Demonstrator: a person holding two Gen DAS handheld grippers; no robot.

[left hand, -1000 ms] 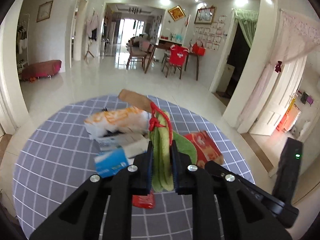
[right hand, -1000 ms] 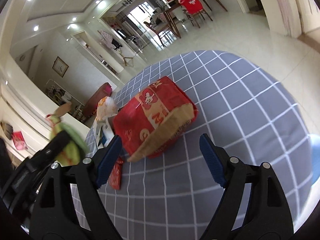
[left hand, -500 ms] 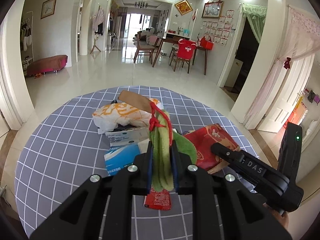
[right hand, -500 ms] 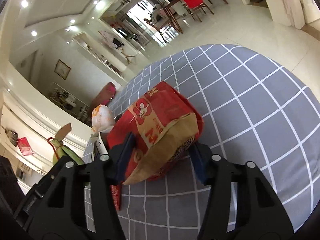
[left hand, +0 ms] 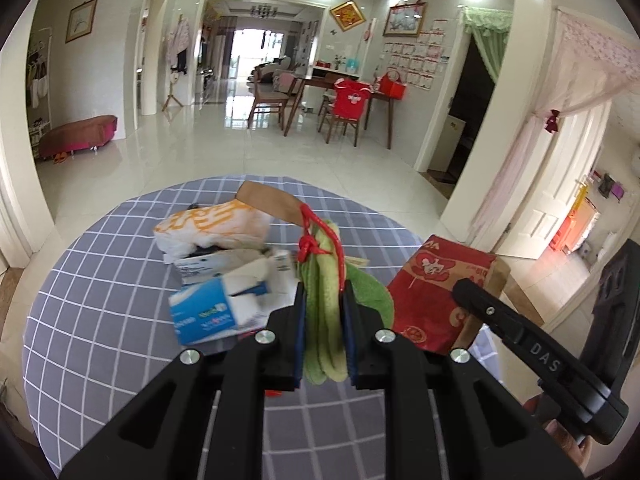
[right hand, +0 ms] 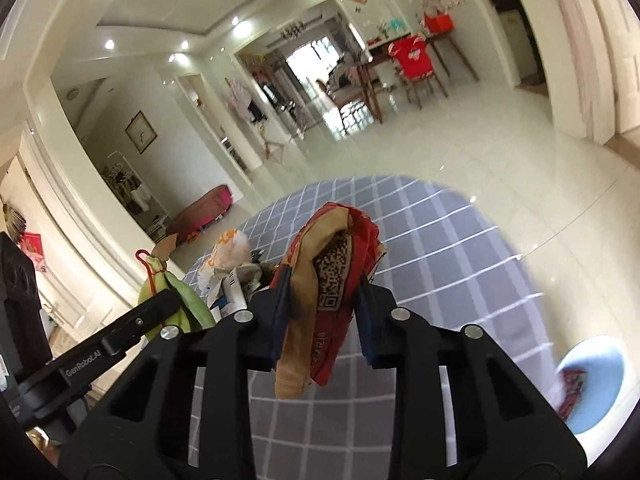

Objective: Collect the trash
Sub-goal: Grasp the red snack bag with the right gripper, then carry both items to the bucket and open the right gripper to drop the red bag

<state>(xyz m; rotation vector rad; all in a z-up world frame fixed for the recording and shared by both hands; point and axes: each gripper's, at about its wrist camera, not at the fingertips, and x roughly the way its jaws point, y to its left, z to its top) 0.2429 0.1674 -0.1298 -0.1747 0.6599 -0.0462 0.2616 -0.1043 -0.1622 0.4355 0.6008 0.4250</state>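
Left gripper (left hand: pixel 323 316): jaws closed on a green cloth bag (left hand: pixel 325 280) with a red cord and a brown paper tag, held upright above the tabletop (left hand: pixel 100 280), which carries a grey checked cover. Right gripper (right hand: pixel 323 312): jaws clamped on a red and brown paper bag (right hand: pixel 334 272), crumpled between them and lifted clear of the tabletop. Left of the green cloth bag, a pile rests on the tabletop: a white bag with orange print (left hand: pixel 216 226), white cartons beneath it, and a blue and white box (left hand: pixel 204 316) nearest the camera.
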